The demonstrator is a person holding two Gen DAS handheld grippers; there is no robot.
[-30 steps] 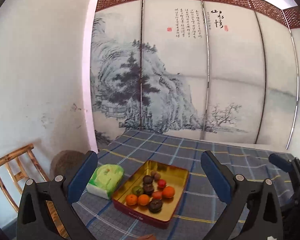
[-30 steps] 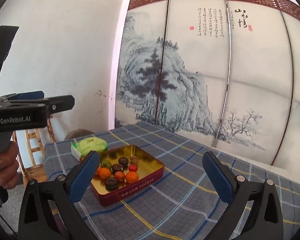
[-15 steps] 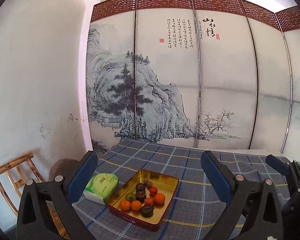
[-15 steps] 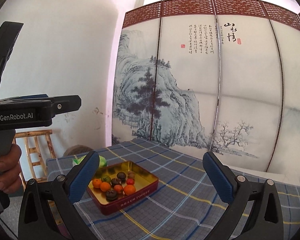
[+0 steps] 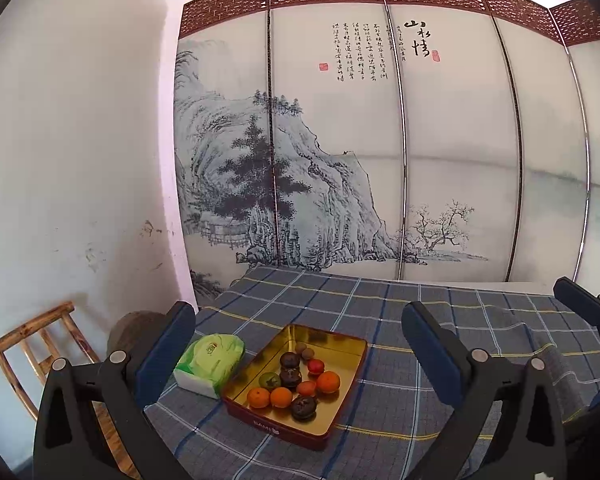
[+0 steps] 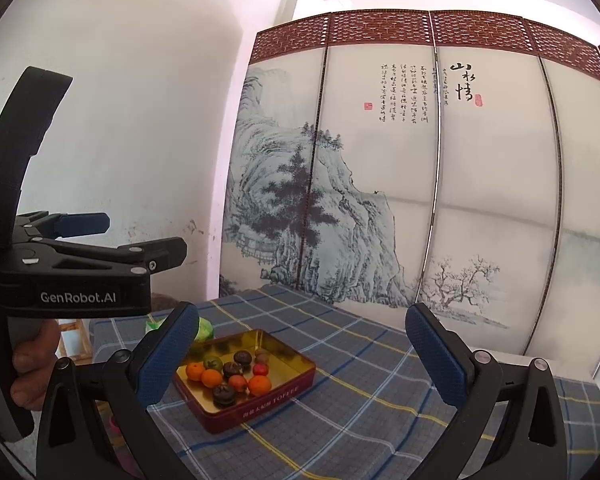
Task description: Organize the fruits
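On the desk (image 5: 440,360), under a blue plaid cloth, we see a red tin (image 5: 300,384) with a gold inside, and the fruits (image 5: 292,380) all lie in it: three oranges, two red ones, a green one, three dark ones and two small brown ones toward the tin's far end. Just left of the tin we find a green tissue pack (image 5: 212,360), close beside it. Behind the tin stands a folding screen (image 5: 380,160) painted with mountains and trees. Left of the tin, off the desk, a wooden stool (image 5: 32,344) sits by the wall.

We hold both grippers above the desk, well short of the tin. Our left gripper (image 5: 300,344) is released, its fingers wide apart and grasping nothing. Our right gripper (image 6: 302,348) is likewise spread and bare. From the right wrist view we see our left hand (image 6: 32,364) wrapped round the left gripper's handle, left of the tin
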